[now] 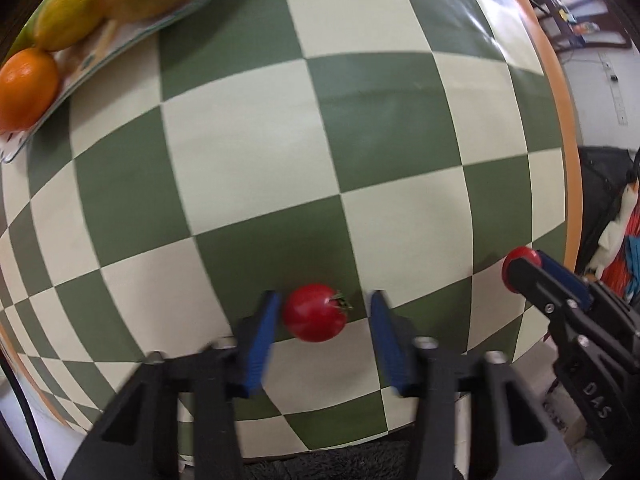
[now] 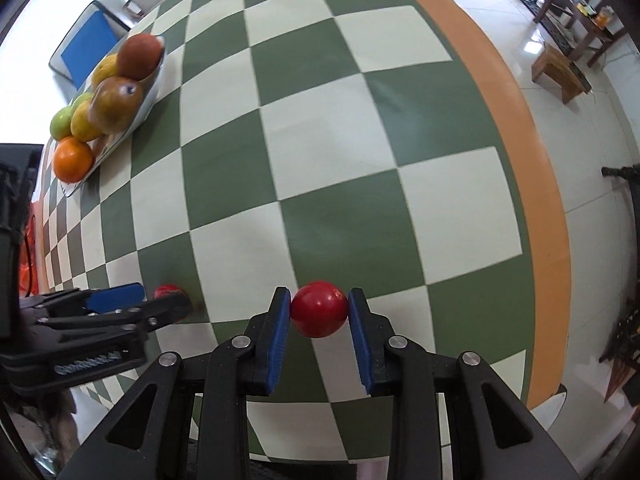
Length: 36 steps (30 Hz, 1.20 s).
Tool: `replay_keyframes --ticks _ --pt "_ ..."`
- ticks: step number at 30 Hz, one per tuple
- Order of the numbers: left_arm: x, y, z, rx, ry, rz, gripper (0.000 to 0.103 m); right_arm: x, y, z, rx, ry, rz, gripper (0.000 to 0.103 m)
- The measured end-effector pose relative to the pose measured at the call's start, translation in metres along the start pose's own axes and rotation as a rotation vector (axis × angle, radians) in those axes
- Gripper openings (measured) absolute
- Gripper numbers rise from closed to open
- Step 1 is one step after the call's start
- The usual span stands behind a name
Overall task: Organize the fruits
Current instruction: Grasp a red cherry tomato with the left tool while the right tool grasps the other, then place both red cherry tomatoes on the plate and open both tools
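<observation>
Spreading ahead of both grippers, the checkered table (image 2: pixel 320 128) offers a broad bare stretch; its orange rim (image 2: pixel 532 184) runs along the right side of the right gripper (image 2: pixel 319 312), with floor beyond. The right gripper pinches a small red tomato (image 2: pixel 319 309) between its blue pads (image 2: pixel 280 332), both pads pressed against the smooth, glossy skin. The left gripper (image 1: pixel 322 312) stands spread, its fingers flanking a second tomato (image 1: pixel 315 313) that lies on the table; the left pad sits just beside the fruit, the right pad apart from it. This tomato is red, round, with a green stem (image 1: pixel 341 301) pointing right. Whether the first tomato rests on the table or is lifted cannot be told. Far ahead and to the left of both tools, a clear tray (image 2: pixel 154 84) holds an orange (image 2: pixel 73 159), a green apple (image 2: pixel 62 122), yellow-green citrus (image 2: pixel 83 124) and two brownish fruits (image 2: pixel 118 104). Nothing lies between the grippers and the tray.
</observation>
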State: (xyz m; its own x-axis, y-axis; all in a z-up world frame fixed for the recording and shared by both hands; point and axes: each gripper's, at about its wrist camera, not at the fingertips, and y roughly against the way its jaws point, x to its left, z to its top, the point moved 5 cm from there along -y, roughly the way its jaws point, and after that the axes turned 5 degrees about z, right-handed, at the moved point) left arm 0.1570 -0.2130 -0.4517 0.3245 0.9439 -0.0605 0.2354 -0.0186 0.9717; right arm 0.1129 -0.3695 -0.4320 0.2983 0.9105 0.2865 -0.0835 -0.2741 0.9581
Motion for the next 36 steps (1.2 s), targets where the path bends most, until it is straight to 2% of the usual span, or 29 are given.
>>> replay_keyframes --ticks 1,9,12,18,24,30,36 --pt "0.000 -0.001 -0.001 -0.003 0.002 -0.007 0.030 -0.001 0.001 0.000 -0.002 -0.004 0.001 0.032" --pt "0.028 0.021 -0.004 -0.056 0.076 -0.052 0.029 0.005 0.014 0.008 -0.020 0.014 0.020 0.032" --pt "0.055 0.042 -0.008 -0.089 0.135 -0.100 0.029 0.018 0.022 0.018 -0.037 0.037 0.041 0.032" --pt "0.121 0.098 -0.016 -0.179 0.293 -0.207 0.029 0.069 0.036 0.043 -0.068 0.103 0.131 0.032" --pt "0.184 0.146 -0.002 -0.252 0.443 -0.274 0.029 0.148 0.026 0.071 -0.072 0.193 0.245 0.032" --pt "0.243 0.139 0.026 -0.273 0.575 -0.303 0.029 0.222 -0.005 0.102 -0.065 0.204 0.332 0.032" --pt "0.275 0.106 0.054 -0.214 0.642 -0.309 0.029 0.259 -0.040 0.122 -0.052 0.234 0.284 0.032"
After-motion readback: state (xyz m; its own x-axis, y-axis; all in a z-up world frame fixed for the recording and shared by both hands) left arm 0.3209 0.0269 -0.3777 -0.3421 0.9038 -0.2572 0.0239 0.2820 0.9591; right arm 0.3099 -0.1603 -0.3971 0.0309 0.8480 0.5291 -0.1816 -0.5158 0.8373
